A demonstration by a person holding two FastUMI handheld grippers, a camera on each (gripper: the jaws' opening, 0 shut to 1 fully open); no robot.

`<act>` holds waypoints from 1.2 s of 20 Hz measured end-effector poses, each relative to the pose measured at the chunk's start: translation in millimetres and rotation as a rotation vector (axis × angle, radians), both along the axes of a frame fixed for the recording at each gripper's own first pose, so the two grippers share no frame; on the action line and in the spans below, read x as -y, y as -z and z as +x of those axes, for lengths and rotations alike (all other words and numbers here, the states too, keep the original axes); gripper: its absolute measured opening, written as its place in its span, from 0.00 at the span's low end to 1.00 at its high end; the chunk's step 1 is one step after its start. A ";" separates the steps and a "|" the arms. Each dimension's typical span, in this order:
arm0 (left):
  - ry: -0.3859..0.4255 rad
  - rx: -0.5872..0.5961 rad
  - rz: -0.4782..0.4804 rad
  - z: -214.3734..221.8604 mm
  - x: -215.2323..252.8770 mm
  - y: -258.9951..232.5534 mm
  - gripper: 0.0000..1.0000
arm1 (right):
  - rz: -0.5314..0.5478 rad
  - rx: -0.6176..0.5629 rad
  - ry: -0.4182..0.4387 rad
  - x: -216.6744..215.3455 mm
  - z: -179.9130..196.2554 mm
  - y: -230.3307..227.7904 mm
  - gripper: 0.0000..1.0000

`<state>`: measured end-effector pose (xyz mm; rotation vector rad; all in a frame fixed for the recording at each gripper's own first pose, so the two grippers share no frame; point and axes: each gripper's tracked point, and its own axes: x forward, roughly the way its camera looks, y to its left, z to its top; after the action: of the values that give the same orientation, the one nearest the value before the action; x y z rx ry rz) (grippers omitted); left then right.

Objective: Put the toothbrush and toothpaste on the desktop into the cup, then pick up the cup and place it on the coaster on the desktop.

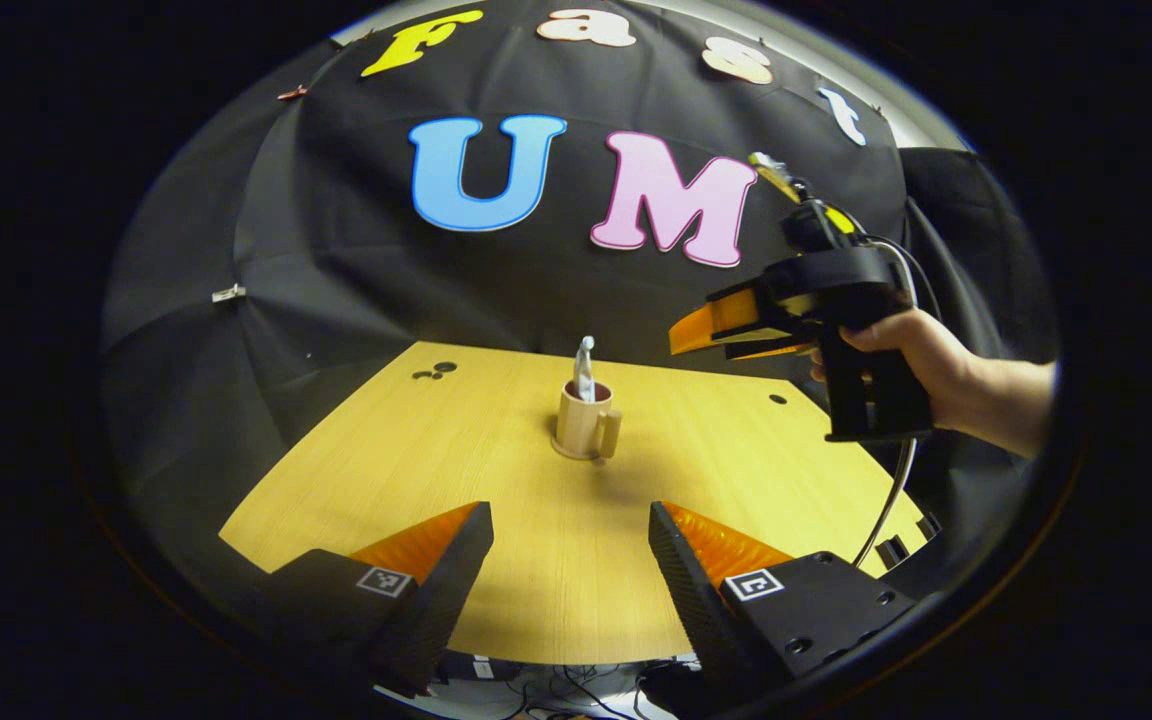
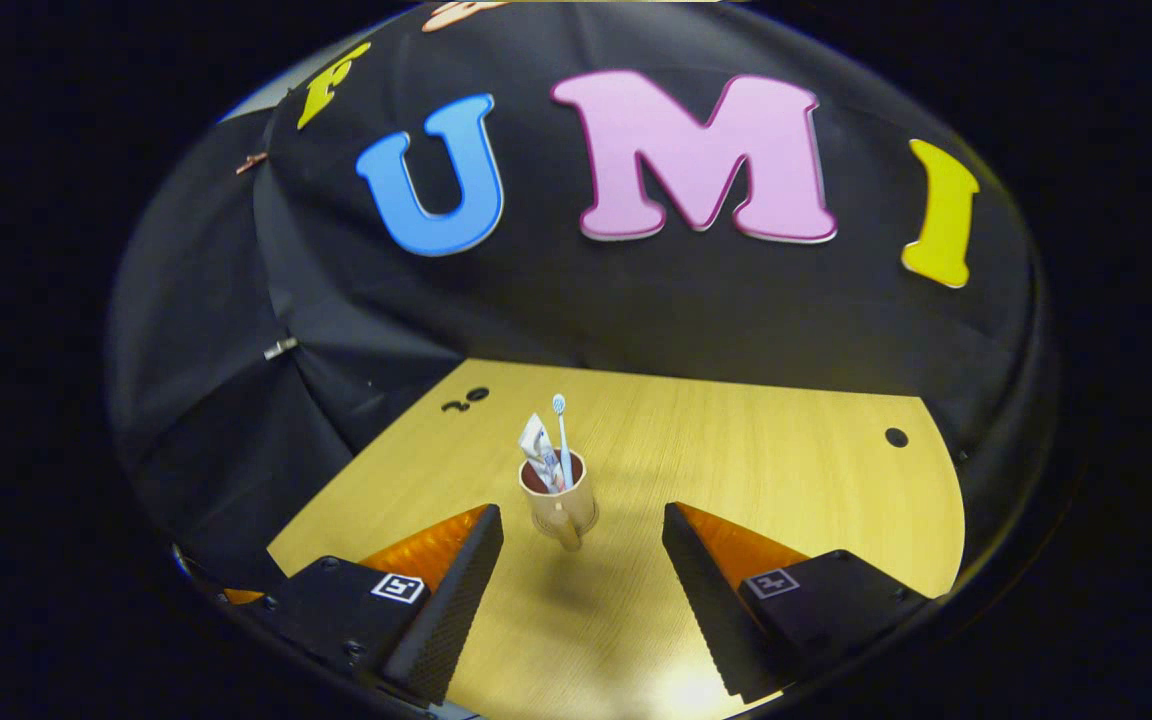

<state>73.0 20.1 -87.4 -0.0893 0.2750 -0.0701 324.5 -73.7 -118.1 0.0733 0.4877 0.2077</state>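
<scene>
The desktop is pale matt wood grain, the cup smooth glazed ceramic, the booth wall creased cloth.

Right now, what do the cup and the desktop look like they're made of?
The cup looks like glazed ceramic: smooth beige outside, dark reddish inside, thick rim and handle; plastic can't be ruled out. The desktop looks like light wood or wood-look laminate, with straight grain lines and a soft sheen.

toothbrush and toothpaste in cup, on desktop

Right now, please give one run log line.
cup: upright on table | toothbrush, toothpaste: in cup | left gripper: open | right gripper: open
</scene>
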 end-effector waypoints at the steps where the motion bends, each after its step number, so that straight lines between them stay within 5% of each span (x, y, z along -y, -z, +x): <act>1: 0.016 0.013 0.003 3.4 3.3 -8.2 0.98 | 0.010 0.048 0.034 5.5 -2.9 -9.3 0.98; 6: 0.079 0.086 0.012 4.6 19.2 -40.1 0.98 | 0.035 0.265 0.166 40.0 -25.8 -73.5 0.98; 10: 0.032 0.145 -0.001 -2.7 26.9 -57.7 0.98 | 0.043 0.356 0.252 68.6 -73.5 -107.7 0.98; 19: 0.071 0.216 0.016 -41.7 55.2 -67.8 0.98 | 0.012 0.423 0.380 84.2 -191.7 -111.1 0.98; 24: 0.072 0.214 0.011 -58.6 50.3 -63.4 0.98 | -0.050 0.455 0.380 81.1 -220.0 -106.5 0.98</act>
<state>14.4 -30.1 -24.0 -0.0599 0.0644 -0.1489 104.5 -154.9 -11.6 0.0661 0.0196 -0.1608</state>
